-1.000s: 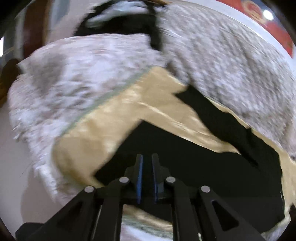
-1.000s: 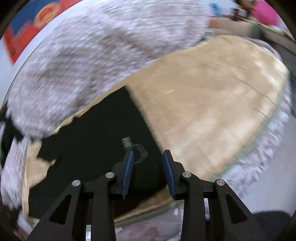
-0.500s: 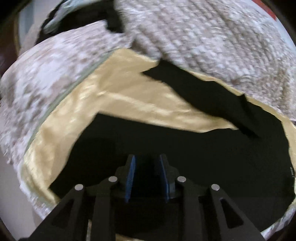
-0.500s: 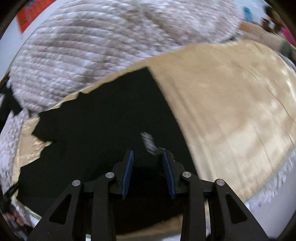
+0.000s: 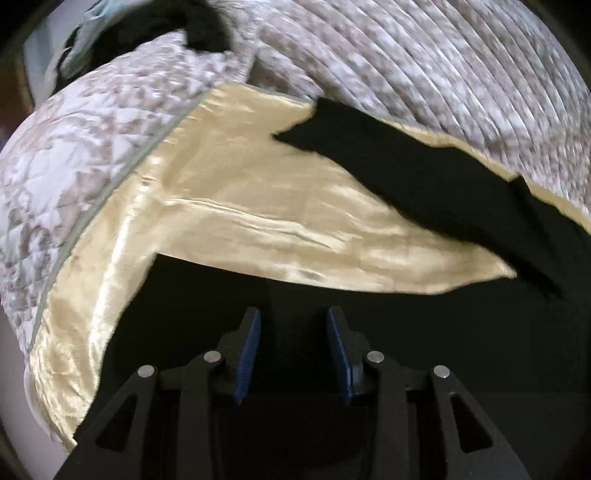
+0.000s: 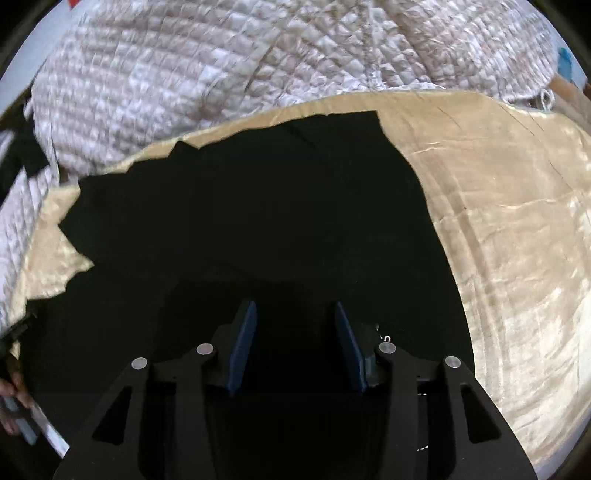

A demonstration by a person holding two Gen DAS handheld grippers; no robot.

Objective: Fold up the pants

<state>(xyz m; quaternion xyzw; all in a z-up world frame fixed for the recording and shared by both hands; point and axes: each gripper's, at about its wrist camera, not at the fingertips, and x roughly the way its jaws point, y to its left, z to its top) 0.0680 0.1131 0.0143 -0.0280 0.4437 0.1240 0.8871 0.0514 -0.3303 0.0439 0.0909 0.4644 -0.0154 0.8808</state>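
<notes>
Black pants (image 5: 424, 302) lie spread on a shiny cream-gold cloth (image 5: 236, 206). One leg (image 5: 399, 158) runs up and left; the other leg fills the lower part of the left wrist view. My left gripper (image 5: 293, 325) is open just above that lower leg, with nothing between its blue pads. In the right wrist view the pants (image 6: 258, 206) fill the middle, with a straight edge at the upper right. My right gripper (image 6: 293, 321) is open low over the dark fabric and holds nothing.
A quilted white-and-beige blanket (image 5: 424, 62) is bunched behind the cloth and shows in the right wrist view (image 6: 207, 70) too. Another dark garment (image 5: 155, 33) lies at the far upper left. The cream-gold cloth (image 6: 517, 236) stretches to the right.
Both grippers have come lower and closer over the pants. The left jaws, nearly shut a second ago, have opened wide. The right jaws have widened too.
</notes>
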